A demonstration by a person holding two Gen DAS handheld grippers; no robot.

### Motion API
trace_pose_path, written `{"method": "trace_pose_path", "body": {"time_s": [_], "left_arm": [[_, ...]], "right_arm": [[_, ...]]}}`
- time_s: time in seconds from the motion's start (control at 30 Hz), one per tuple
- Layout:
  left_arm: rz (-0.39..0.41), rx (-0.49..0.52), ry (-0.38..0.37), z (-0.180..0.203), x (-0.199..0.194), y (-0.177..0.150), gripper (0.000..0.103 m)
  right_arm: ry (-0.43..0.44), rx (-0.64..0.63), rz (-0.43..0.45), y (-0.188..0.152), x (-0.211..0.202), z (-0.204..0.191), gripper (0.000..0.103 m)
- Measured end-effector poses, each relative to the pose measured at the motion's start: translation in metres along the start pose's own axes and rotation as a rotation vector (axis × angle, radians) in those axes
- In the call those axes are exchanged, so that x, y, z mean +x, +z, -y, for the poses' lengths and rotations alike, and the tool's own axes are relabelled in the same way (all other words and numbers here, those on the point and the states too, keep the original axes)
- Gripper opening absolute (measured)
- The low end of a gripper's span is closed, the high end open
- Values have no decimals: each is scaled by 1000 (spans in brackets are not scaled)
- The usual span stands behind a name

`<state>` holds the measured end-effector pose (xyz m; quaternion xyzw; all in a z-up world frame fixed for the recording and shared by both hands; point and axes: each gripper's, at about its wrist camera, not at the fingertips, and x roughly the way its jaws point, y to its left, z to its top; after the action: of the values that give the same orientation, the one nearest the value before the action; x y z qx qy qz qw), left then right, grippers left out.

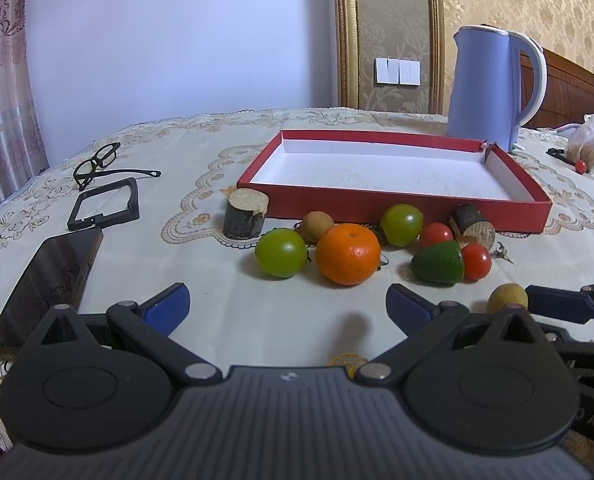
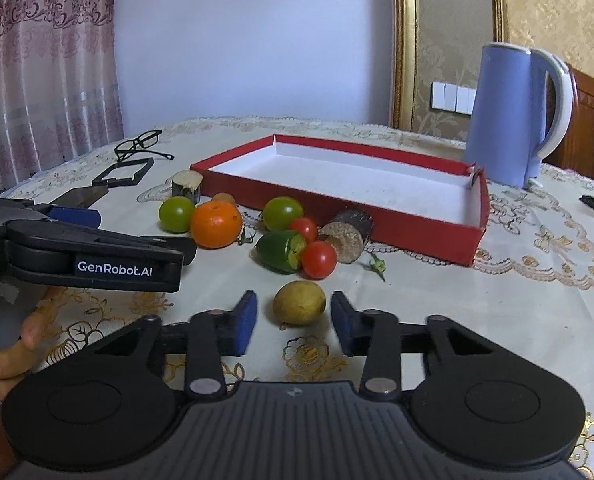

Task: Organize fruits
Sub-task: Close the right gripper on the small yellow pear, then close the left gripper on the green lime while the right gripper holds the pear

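Right gripper point(image 2: 293, 316) brackets a longan point(image 2: 299, 303), pads apart from it; left gripper point(image 1: 288, 308) spread; two green tomatoes point(image 1: 281, 253) mid-frame.

Orange tangerine point(image 1: 348, 254), red tray point(image 1: 397, 204) (white inside), lavender-blue kettle point(image 1: 485, 84), gold-patterned cream tablecloth point(image 1: 201, 168)

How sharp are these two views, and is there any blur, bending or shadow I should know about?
Left wrist view: sharp in the middle, the orange crisp with a soft shadow; the table edge bows from the fisheye. Right wrist view: the right gripper fingers are motion-smeared, the yellow-brown fruit between them fairly sharp.
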<state>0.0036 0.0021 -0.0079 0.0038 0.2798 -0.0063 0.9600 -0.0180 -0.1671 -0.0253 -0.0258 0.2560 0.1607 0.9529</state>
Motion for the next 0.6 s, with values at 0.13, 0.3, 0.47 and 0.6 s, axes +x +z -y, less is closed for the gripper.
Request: {"method": "trace_pose_path", "body": {"time_s": [0.13, 0.3, 0.47, 0.6], "left_arm": [[9, 1, 1, 0, 0, 0, 103], [37, 12, 8, 0, 1, -2, 103], [45, 36, 13, -6, 1, -1, 103], [54, 35, -13, -25, -2, 0, 103]], "right_arm": [[4, 11, 1, -1, 1, 1, 30], [2, 5, 1, -1, 0, 2, 28], [-3, -6, -3, 0, 1, 2, 28], [-6, -9, -1, 0, 0, 2, 28]]}}
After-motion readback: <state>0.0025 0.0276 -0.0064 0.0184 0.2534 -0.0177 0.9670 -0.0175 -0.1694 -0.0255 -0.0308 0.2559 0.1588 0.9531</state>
